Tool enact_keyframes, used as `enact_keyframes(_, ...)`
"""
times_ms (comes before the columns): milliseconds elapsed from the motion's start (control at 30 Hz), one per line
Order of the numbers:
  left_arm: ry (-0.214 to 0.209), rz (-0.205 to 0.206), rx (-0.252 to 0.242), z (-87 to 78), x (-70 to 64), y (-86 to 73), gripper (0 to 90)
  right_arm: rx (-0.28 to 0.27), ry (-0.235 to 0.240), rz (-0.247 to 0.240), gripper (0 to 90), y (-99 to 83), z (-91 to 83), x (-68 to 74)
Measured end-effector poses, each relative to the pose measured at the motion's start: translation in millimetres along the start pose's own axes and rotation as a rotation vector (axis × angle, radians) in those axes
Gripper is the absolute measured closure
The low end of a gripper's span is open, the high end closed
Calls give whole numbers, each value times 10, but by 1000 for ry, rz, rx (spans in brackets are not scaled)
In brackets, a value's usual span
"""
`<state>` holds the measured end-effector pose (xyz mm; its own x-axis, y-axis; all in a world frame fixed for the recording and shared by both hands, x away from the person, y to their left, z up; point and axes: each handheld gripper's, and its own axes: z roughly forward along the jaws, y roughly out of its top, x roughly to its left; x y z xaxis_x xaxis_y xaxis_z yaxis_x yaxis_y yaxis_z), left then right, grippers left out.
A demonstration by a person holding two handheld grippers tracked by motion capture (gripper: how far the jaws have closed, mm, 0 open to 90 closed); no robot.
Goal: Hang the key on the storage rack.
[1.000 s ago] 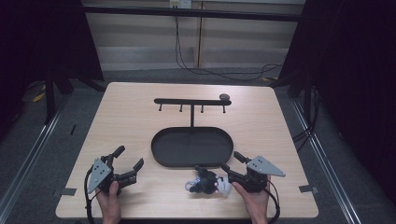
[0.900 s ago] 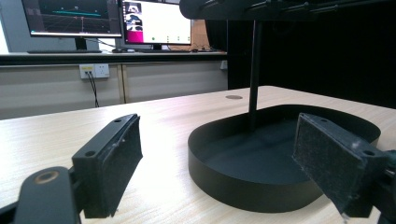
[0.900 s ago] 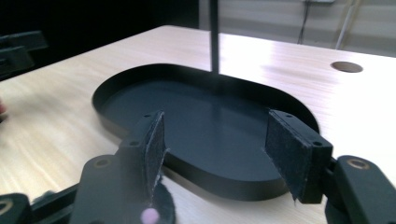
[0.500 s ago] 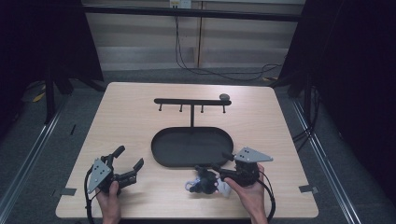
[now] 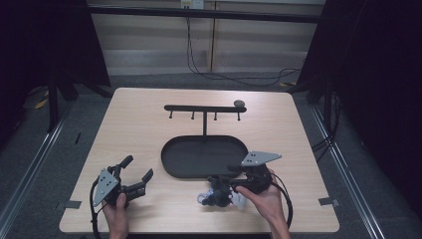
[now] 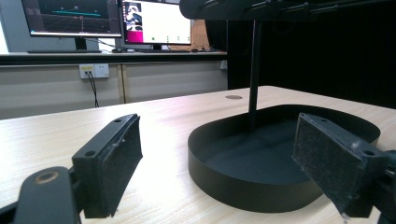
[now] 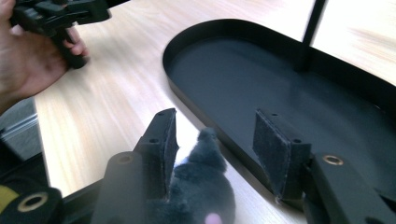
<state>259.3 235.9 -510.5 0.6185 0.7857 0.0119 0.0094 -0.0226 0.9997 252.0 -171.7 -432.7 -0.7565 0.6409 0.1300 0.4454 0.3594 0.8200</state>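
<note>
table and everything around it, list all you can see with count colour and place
table: 1, light wood, centre of the high view
stand with oval tray: 1, black, table middle; post and hook bar above
plush toy: 1, dark grey with white, in front of the tray's near rim, between the right jaws
monitors: 2, lit, on a counter behind the table
wall socket: 1, white, below the counter
left hand-held gripper: 1, black, near left, open
right hand-held gripper: 1, black, near right, open around the toy
hands: 2, near edge

Pale wood-grain table (image 5: pixel 139 124), matt black smooth tray (image 7: pixel 224 74), dark fuzzy plush toy (image 7: pixel 198 179).
</note>
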Motion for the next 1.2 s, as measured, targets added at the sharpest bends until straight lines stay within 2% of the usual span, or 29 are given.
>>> enact_keyframes(100,6,-12,-2,-1,-8,-2,153,25,0,-20,502,53,8,16)
enact_keyframes(167,-3,2,1,0,3,1,153,65,11,-46,503,132,37,40)
enact_keyframes(200,6,-14,-4,1,-10,-3,152,82,12,-54,503,152,53,45)
enact_keyframes(267,-3,2,0,0,2,0,153,115,22,-62,502,183,82,55)
enact_keyframes(367,5,-14,-5,2,-10,-3,153,172,19,-59,456,241,144,66)
enact_keyframes(500,5,-14,-5,2,-10,-3,153,233,41,-74,452,308,212,77)
enact_keyframes(700,5,-13,-5,2,-10,-3,153,342,96,-116,517,437,306,100)
enact_keyframes(733,5,-13,-4,1,-9,-3,153,344,90,-134,542,452,316,108)
enact_keyframes(767,5,-14,-5,2,-10,-3,153,357,107,-141,581,477,335,115)
enact_keyframes(833,5,-13,-4,1,-10,-3,153,374,121,-140,590,491,349,122)
enact_keyframes(867,5,-13,-5,1,-10,-3,153,430,142,-173,634,526,426,151)
enact_keyframes(1000,5,-13,-5,2,-10,-3,153,499,145,-198,666,554,521,178)
enact_keyframes(1133,5,-14,-5,2,-10,-3,153,563,176,-210,691,589,592,187)
enact_keyframes(1200,5,-14,-5,2,-10,-3,153,616,182,-234,691,605,641,220)
